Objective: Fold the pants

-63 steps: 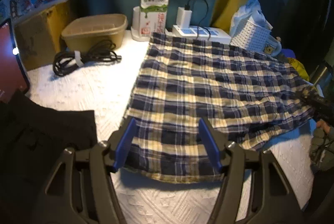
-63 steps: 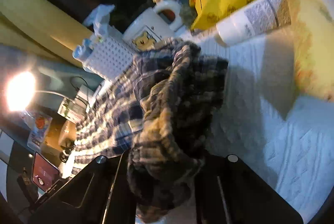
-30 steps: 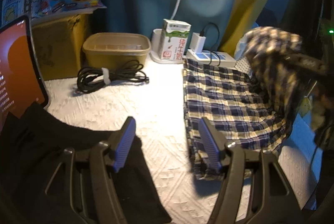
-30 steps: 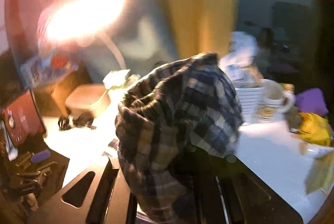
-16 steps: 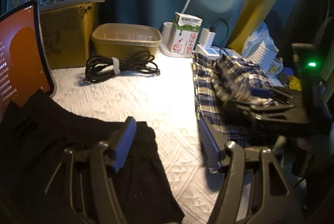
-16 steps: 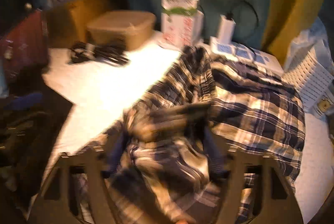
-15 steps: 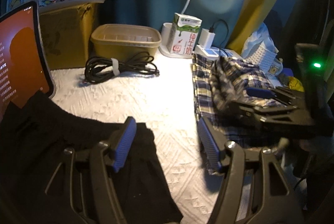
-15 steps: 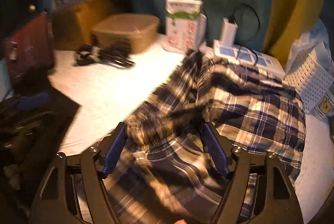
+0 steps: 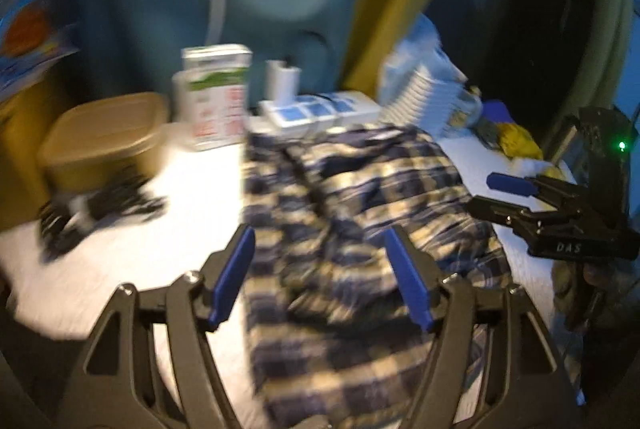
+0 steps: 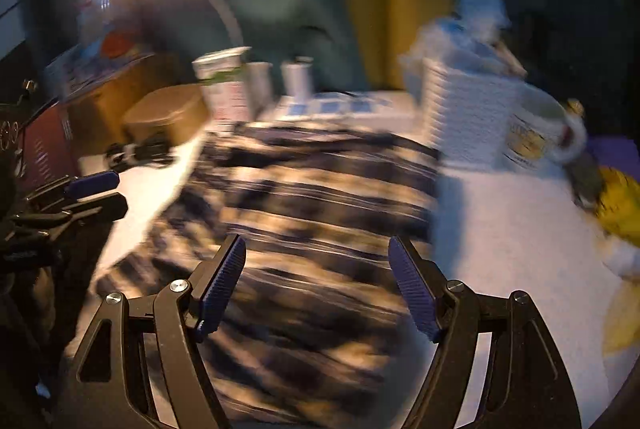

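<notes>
Left gripper [image 9: 320, 269]: blue-padded fingers spread wide, holding nothing, hovering above the plaid.
Right gripper [image 10: 316, 281]: fingers spread wide too, nothing between them.
Pants [image 9: 360, 213]: plaid, rumpled and doubled over, lying mid-table [image 9: 160, 189] from 12 down to 6 o'clock.
Writing: "DAS" on the right gripper's body at 3 o'clock in the left wrist view; carton [image 9: 214, 97] print too blurred to read.
Open room: bare white cloth at 9 o'clock of the pants.

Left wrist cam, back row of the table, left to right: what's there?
Tan container → milk carton → white charger → power strip → white perforated basket → yellow bag.
</notes>
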`<state>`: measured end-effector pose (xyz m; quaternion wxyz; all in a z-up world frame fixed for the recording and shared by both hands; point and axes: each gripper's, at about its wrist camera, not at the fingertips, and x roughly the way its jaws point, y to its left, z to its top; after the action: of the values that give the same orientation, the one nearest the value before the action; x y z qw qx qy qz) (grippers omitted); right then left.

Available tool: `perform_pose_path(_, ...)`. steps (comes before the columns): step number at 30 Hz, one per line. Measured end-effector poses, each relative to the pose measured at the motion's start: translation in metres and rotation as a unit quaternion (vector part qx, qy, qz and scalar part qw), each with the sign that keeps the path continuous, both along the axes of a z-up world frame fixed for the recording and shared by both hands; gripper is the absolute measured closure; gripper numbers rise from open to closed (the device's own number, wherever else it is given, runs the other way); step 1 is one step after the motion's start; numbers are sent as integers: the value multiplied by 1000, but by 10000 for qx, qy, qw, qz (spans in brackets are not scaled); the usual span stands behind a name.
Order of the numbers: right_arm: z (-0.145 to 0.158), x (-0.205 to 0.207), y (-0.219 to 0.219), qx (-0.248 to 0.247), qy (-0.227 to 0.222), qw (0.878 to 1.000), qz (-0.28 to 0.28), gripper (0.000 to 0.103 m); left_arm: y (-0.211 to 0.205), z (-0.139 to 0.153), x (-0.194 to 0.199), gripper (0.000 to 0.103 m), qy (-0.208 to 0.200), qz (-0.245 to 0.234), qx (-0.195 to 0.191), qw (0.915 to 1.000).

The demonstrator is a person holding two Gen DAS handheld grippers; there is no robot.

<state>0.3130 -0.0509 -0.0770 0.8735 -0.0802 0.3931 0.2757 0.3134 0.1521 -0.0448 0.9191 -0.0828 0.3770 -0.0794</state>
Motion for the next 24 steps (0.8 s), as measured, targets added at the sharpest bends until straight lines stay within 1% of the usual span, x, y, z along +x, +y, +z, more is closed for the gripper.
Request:
perform_pose_path(2,-1,14,-12,-18,-10,9999,-104,26,-5,-1,23,34,61,-151,251,9996)
perform_pose_path(5,1,34,-20,-113,-118,9997,-179,26,-10,-12,59,34,319,-182,588,9976)
perform_pose_path(8,-1,48,-20,-92,-136,9997,-153,26,-8,-33,86,34,678,-204,933,9931)
perform_pose_path(9,-4,50,-19,-82,-116,9998,-125,26,-4,-41,93,34,760,-179,960,9923)
perform_pose_path(11,-11,51,-15,-62,-37,10000,-3,26,6,-47,98,34,758,-233,629,9949)
perform_pose_path(12,-15,50,-12,-37,28,9999,96,26,14,-48,100,35,697,-170,499,9962)
perform_pose_path(13,-18,49,-8,35,132,9997,192,26,18,-50,102,38,669,-102,546,9962)
perform_pose_path(14,-21,48,-5,159,256,9991,301,26,21,-52,105,44,670,-76,595,9959)
perform_pose_path(15,-22,47,-2,214,298,9986,377,26,26,-54,109,46,709,-45,572,9958)
perform_pose_path(17,-23,44,9,234,288,9977,567,26,32,-55,115,47,712,31,607,9956)
perform_pose_path(20,-25,46,27,128,260,9968,742,26,33,-59,126,46,707,16,853,9938)
perform_pose_path(22,-27,51,37,45,259,9961,840,26,43,-60,133,46,757,81,744,9943)
perform_pose_path(23,-29,54,42,-37,250,9955,910,26,49,-60,135,46,806,94,633,9947)
perform_pose_path(24,-32,57,48,-200,226,9946,989,26,56,-59,138,46,870,87,411,9953)
